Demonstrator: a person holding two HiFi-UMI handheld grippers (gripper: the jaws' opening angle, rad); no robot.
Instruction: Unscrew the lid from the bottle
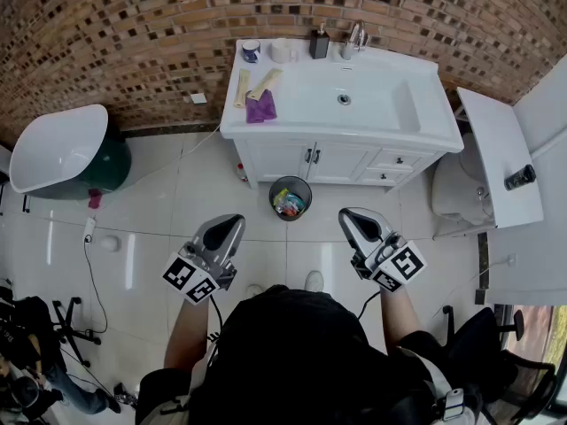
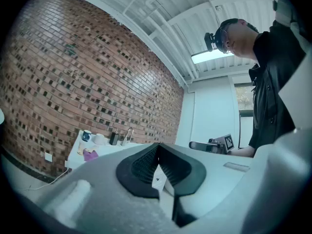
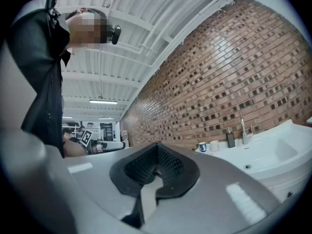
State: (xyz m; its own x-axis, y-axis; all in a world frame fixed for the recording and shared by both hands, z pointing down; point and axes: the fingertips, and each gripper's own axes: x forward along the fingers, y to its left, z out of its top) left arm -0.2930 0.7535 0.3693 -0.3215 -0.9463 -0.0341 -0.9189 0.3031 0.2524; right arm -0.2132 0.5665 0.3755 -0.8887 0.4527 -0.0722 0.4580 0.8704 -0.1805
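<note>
So the bottle (image 1: 319,44) is nowhere near the grippers. It's a small dark one standing upright at the back of the vanity (image 1: 266,135), just left of the faucet (image 1: 356,38), with its top on as far as I can tell. Both grippers are held out level over the floor (image 1: 159,211), well short of the vanity. The left gripper (image 1: 230,227) has its jaws pressed together on nothing, and the right gripper (image 1: 353,220) does too. In each gripper view the ribbed pads meet with no gap. Container-wise, a round dark bin (image 1: 291,197) sits on the floor right in front of the vanity doors, roughly between the two grippers but further out, with colourful rubbish inside. At the vanity's back left corner are a blue mug (image 1: 251,51) and a white cup (image 1: 280,50), side by side; I can't see into either. A purple cloth (image 1: 260,109) lies on the left ledge beside the basin (image 1: 399,104), with two tan things next to it that I can't identify. The floor is glossy white tile and the wall (image 1: 133,34) behind is brown brick. A white tub (image 1: 53,149) with a green outside stands off to the left.
</note>
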